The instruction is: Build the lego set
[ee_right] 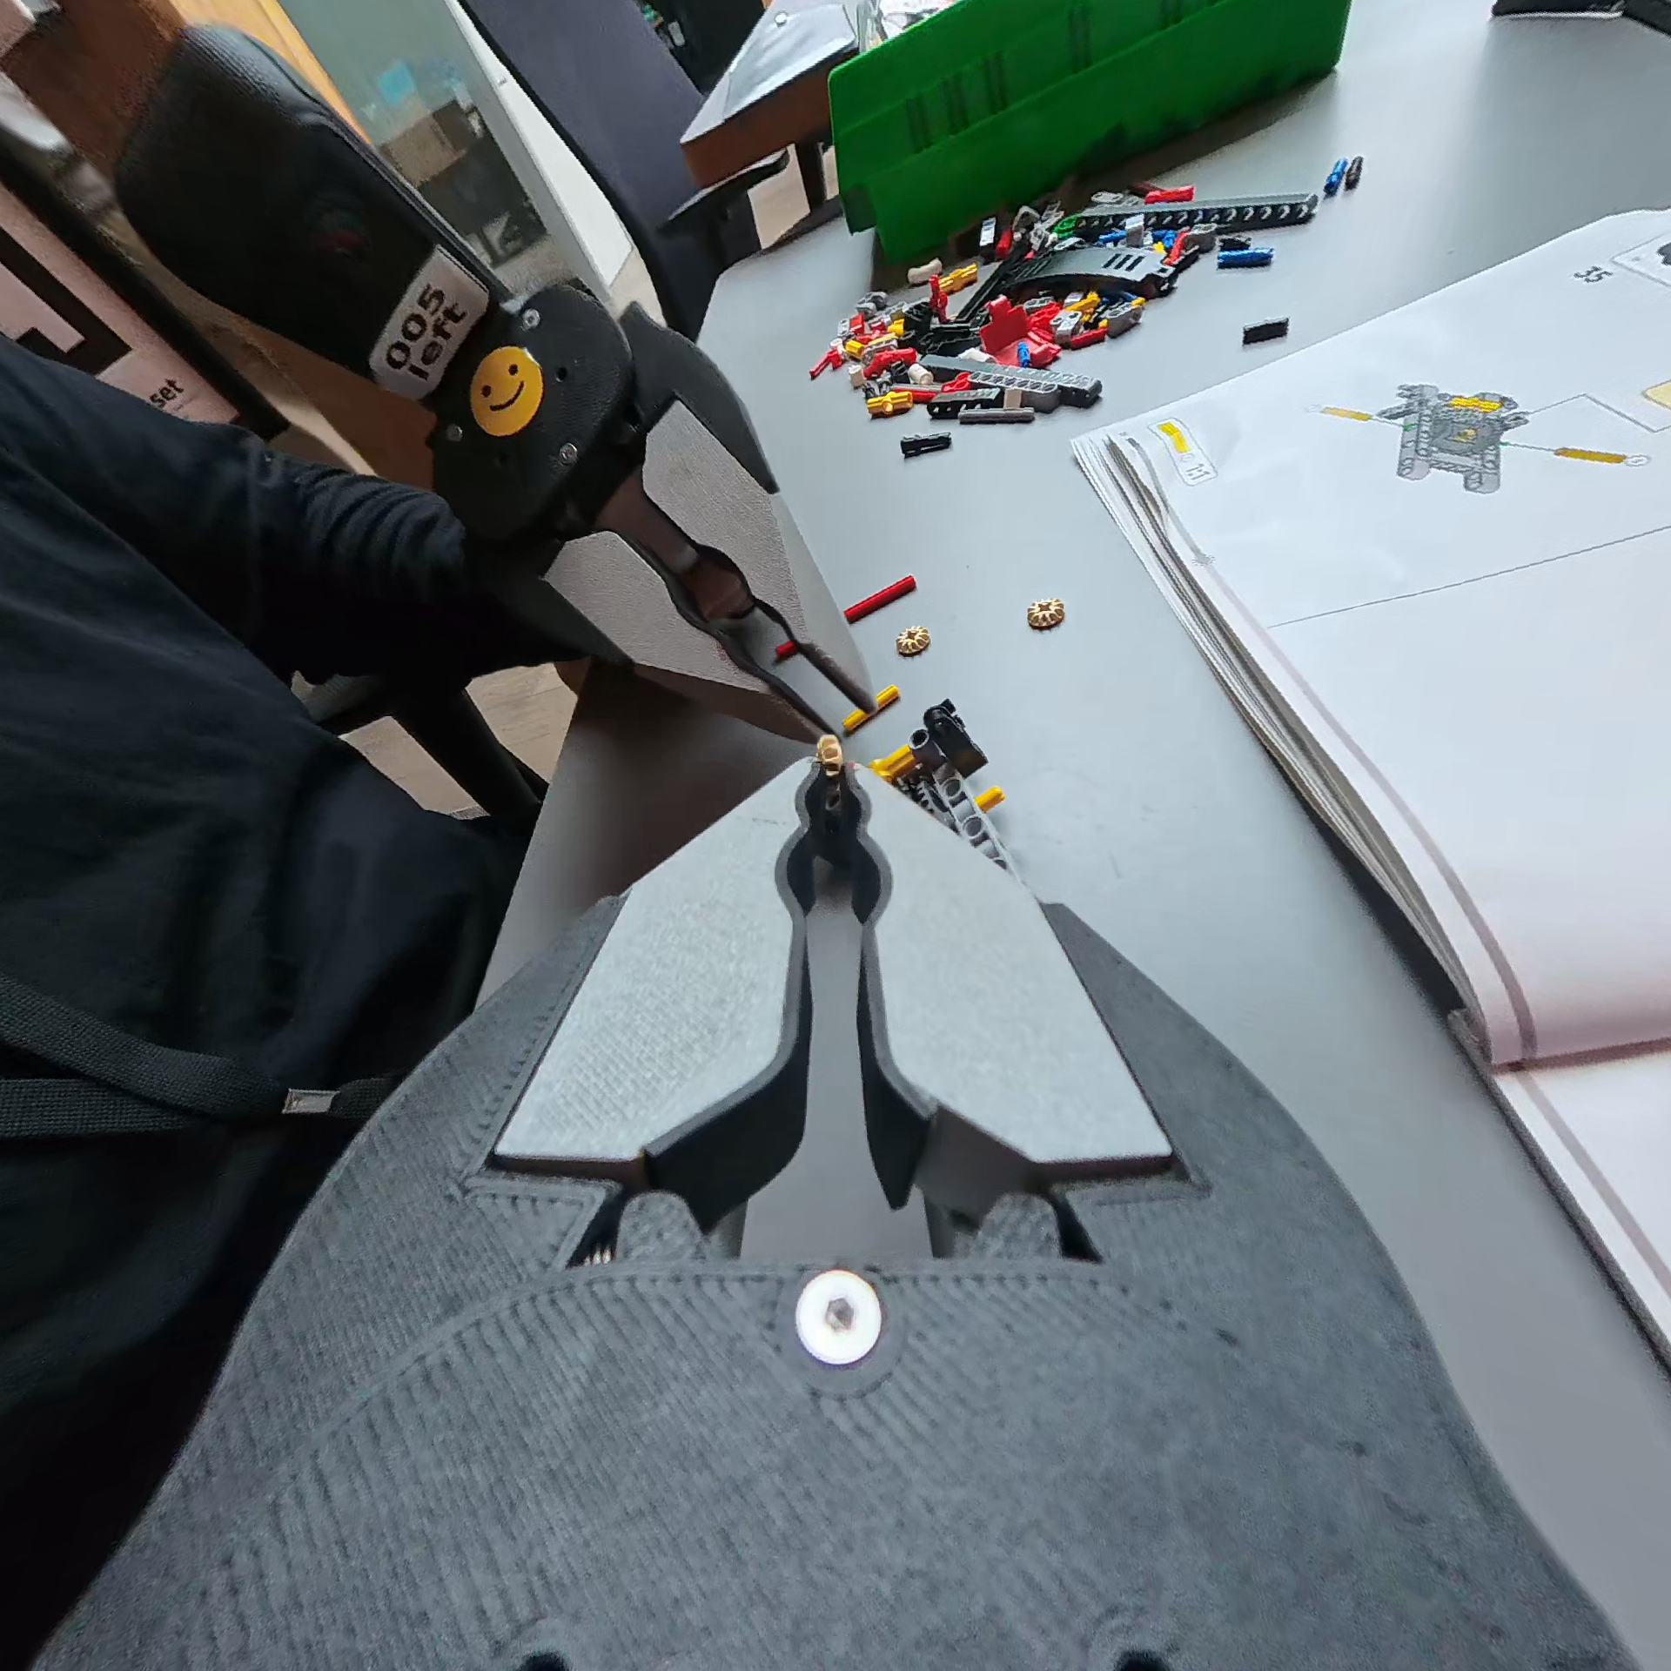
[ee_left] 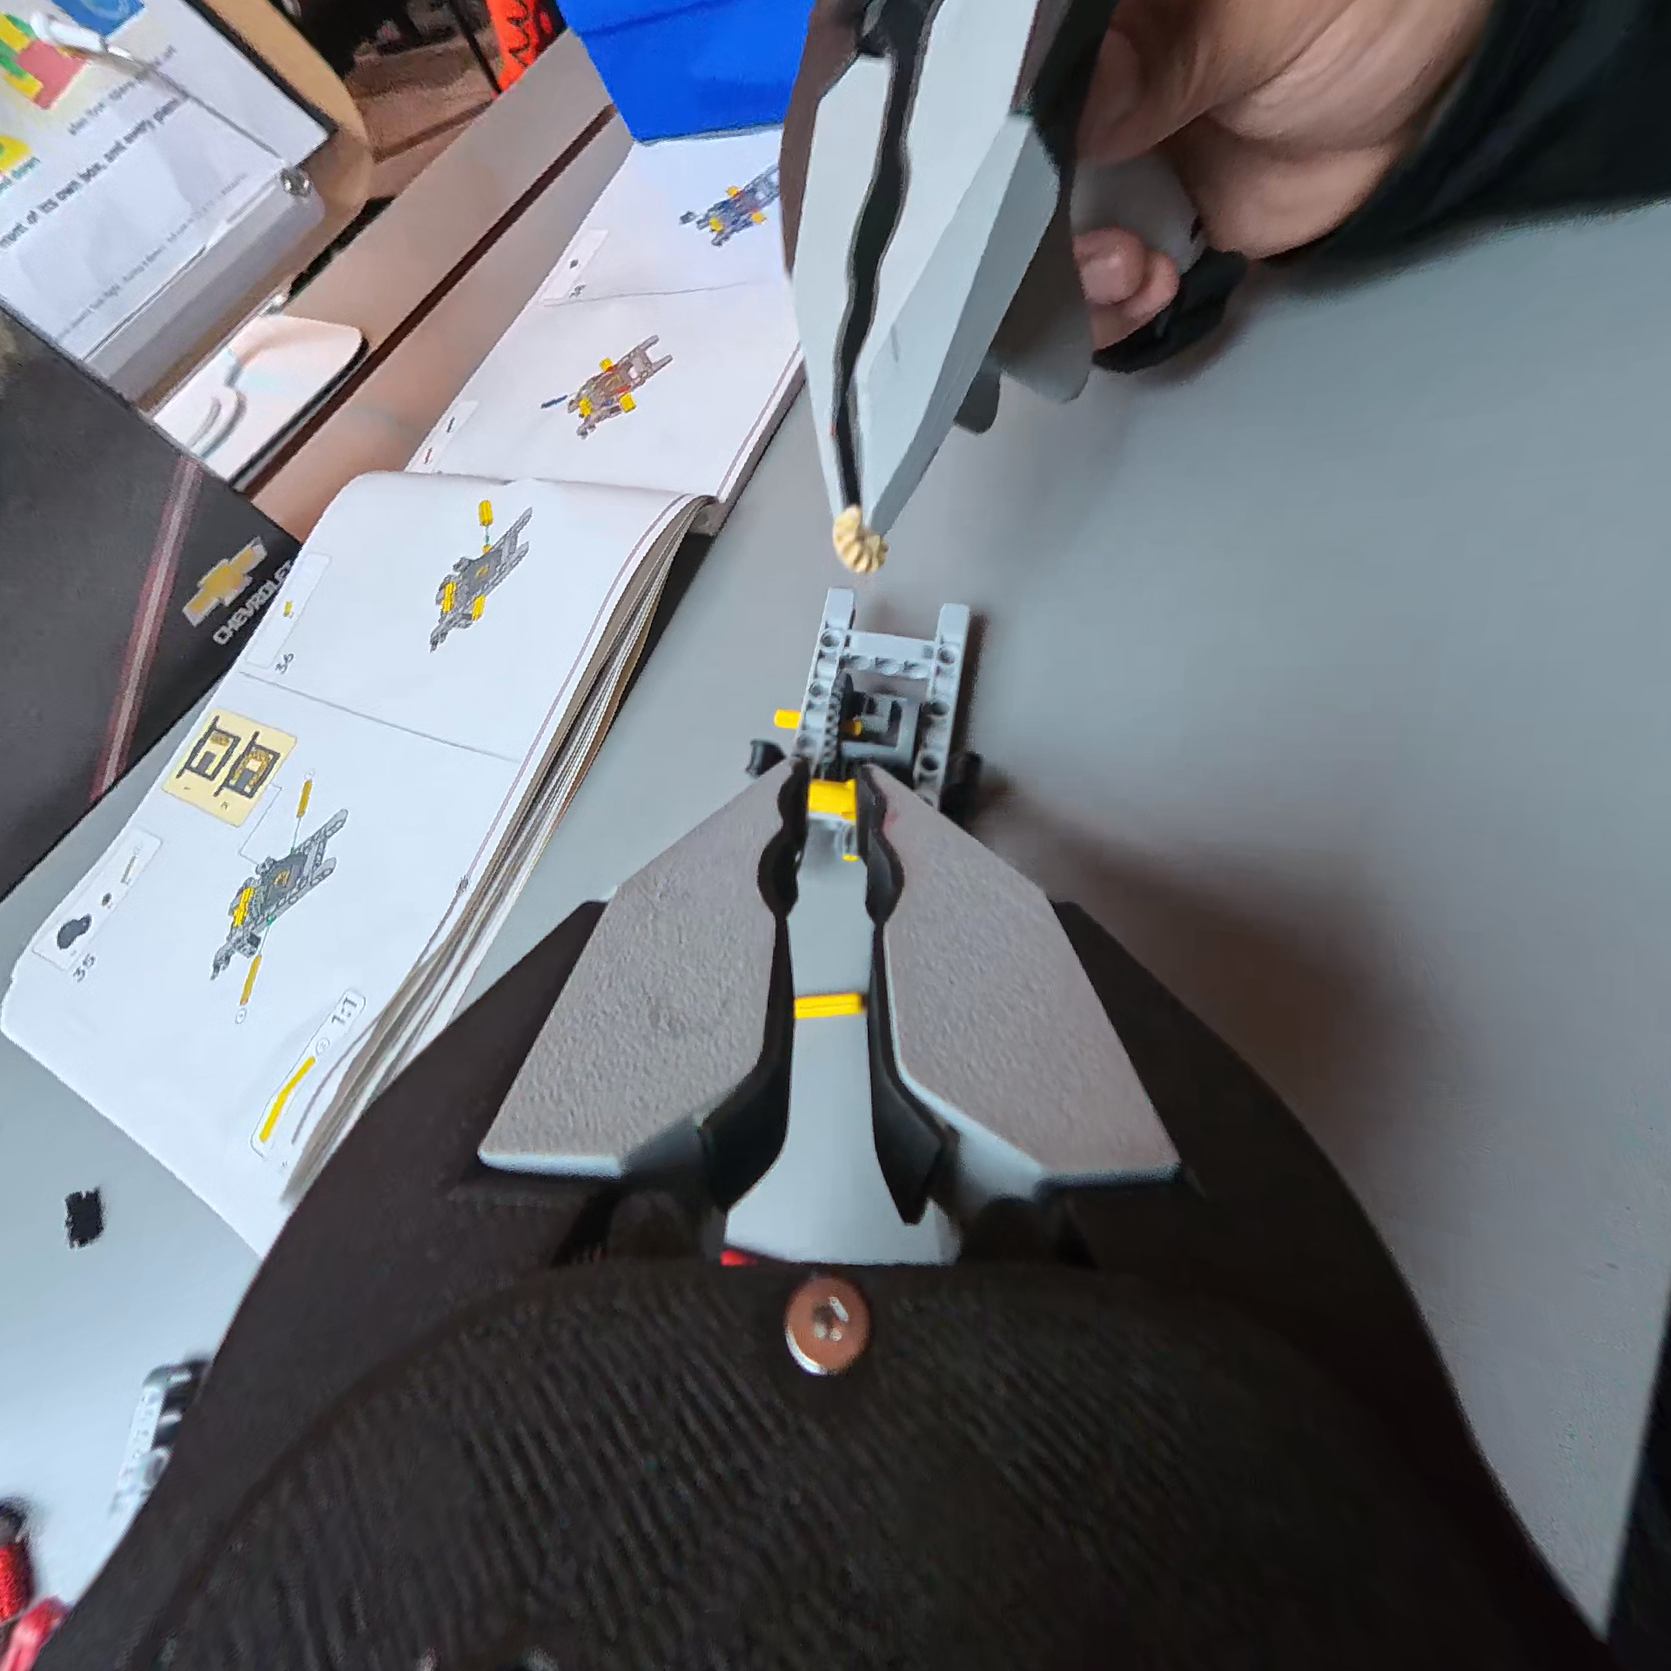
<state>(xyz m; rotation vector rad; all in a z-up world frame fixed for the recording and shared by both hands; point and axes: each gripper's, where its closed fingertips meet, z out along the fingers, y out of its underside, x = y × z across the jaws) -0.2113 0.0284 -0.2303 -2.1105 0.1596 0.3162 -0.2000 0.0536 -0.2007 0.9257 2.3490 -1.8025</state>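
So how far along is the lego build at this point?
Early. Done: a small grey frame with yellow pins, gripped at its near end by the left gripper. In hand: the right gripper pinches a tan gear just above the frame. Left: two more tan gears, a red axle and the loose parts pile.

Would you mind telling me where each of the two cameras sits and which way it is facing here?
Left wrist view: sits on the left tool, looking along its fingers at the grey lego frame it grips on the table, instruction booklet alongside; a hand holding the right tool shows.

Right wrist view: sits on the right tool, looking across the table toward the loose parts pile; a dark sleeve shows.

Shared: both tools, the tan gear in the right one, the frame, the booklet.
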